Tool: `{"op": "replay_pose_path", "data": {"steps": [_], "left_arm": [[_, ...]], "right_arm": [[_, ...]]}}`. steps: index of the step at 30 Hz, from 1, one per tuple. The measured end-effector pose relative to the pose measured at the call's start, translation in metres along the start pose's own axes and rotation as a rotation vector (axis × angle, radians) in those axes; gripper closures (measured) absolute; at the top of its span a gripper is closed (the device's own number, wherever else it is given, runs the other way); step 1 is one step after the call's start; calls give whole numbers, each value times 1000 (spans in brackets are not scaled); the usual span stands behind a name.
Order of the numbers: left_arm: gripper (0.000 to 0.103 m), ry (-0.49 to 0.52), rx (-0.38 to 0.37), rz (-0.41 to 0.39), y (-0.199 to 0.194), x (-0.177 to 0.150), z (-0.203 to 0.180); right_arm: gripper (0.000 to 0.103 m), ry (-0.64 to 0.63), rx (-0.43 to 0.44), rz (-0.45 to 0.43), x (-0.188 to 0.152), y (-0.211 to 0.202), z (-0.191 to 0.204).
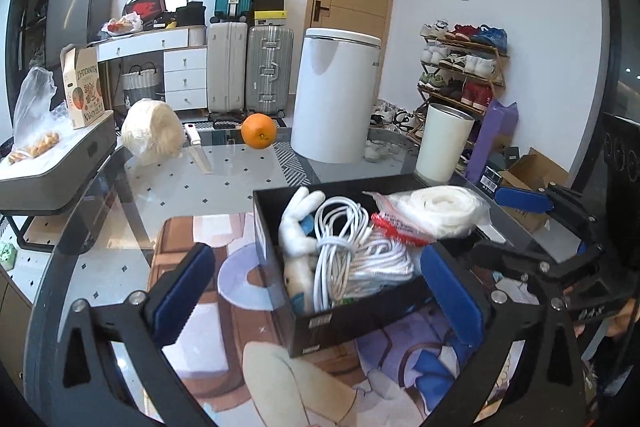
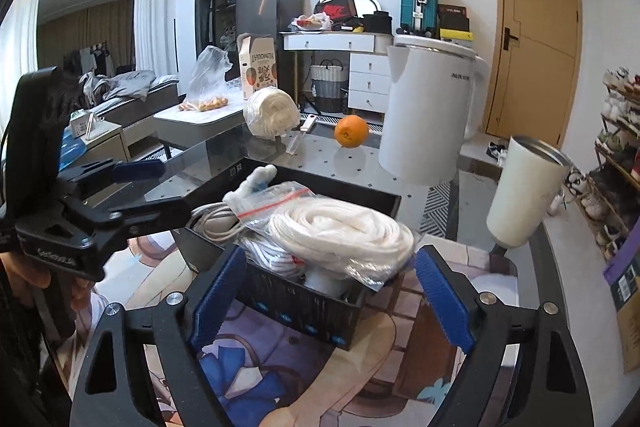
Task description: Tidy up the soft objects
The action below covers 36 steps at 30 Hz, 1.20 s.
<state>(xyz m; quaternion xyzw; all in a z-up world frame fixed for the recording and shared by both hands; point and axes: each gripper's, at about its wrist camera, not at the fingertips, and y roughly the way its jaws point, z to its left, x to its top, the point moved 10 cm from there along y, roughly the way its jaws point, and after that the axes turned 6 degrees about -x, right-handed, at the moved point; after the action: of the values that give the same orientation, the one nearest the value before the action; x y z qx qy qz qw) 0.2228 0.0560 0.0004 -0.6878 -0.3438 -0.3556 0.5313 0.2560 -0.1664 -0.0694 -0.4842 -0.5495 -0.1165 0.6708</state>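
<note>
A black box [image 1: 360, 319] [image 2: 304, 311] stands on the glass table. It holds a white plush toy [image 1: 298, 227], a coiled white cable [image 1: 340, 227], white rope [image 1: 384, 259] and a bagged roll of white cord [image 1: 440, 207] [image 2: 340, 231]. A loose bundle of white yarn [image 1: 152, 133] [image 2: 270, 111] lies on the far side of the table. My left gripper [image 1: 320, 295] is open and empty in front of the box. My right gripper [image 2: 328, 299] is open and empty, its fingers on either side of the box's near end.
An orange [image 1: 259, 131] [image 2: 351, 131], a white kettle [image 1: 334, 95] [image 2: 430, 111], a white tumbler [image 1: 442, 143] [image 2: 526, 187] and a small knife [image 1: 198, 147] stand on the table. A patterned rug shows beneath the glass. A shoe rack [image 1: 460, 67] is at the right.
</note>
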Motion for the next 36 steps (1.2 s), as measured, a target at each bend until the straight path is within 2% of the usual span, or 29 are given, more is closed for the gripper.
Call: {"op": "replay_pose_path", "data": {"steps": [6, 12, 16, 22, 36], "left_arm": [[0, -7, 4, 1, -4, -10, 0], [0, -2, 13, 15, -6, -20, 0], [0, -5, 16, 16, -8, -23, 1], [0, -15, 11, 9, -12, -26, 0], [0, 40, 63, -55, -27, -29, -7]], "right_arm": [[13, 12, 44, 39, -7, 19, 4], [10, -39, 63, 26, -5, 24, 25], [9, -43, 113, 10, -2, 19, 38], [9, -40, 97, 2, -8, 13, 41], [3, 17, 24, -34, -20, -9, 26]]}}
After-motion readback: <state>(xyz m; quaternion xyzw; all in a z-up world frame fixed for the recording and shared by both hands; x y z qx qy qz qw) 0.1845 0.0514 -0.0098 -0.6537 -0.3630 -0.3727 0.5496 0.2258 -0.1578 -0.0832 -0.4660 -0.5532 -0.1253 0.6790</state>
